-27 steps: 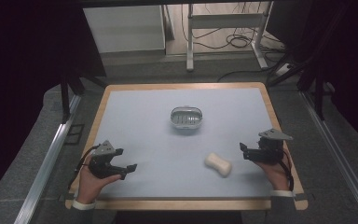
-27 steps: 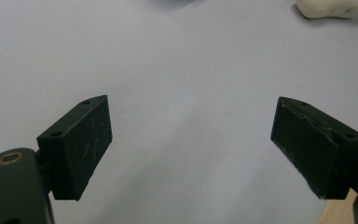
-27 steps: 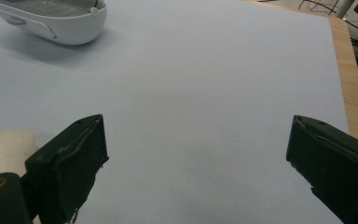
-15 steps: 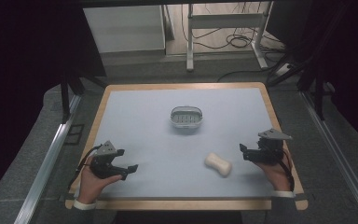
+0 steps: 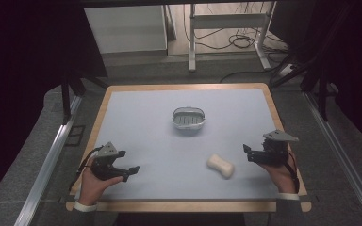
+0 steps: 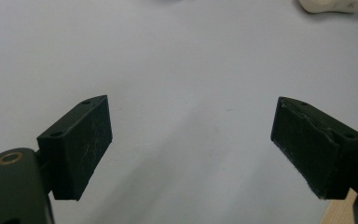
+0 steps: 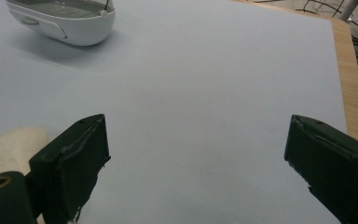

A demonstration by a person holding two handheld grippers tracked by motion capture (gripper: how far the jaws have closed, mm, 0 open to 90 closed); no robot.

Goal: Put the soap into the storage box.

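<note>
**A:** High view first. What do you have on the table?

**B:** You have a pale blue mat (image 5: pixel 146 122) on a wooden table (image 5: pixel 184 205). In the middle sits a small white oval soap dish with a grey slotted tray inside (image 5: pixel 188 118). Nearer to you and a bit to the right lies a cream bar of soap with a pinched waist (image 5: pixel 220 166). It lies flat on the mat, well apart from the dish.

**A:** And your hands?

**B:** Your left gripper (image 5: pixel 125 170) rests near the front left corner. Your right gripper (image 5: pixel 246 151) sits near the right edge, close to the soap but not touching it.

**A:** Are they holding anything?

**B:** No. In the left gripper view your left gripper's jaws are spread wide with bare mat between them. The soap peeks in at the top right, far off. In the right gripper view your right gripper's jaws are spread wide too, with nothing between them. The soap sits just beside the left jaw, outside the gap. The dish is up at the top left.

**A:** How far along are you?

**B:** Nobody told us the job. I think the soap should go in the dish. If so, nothing is done yet. The dish is empty and the soap is not picked up. You would have to grab it, carry it and put it in.
</note>
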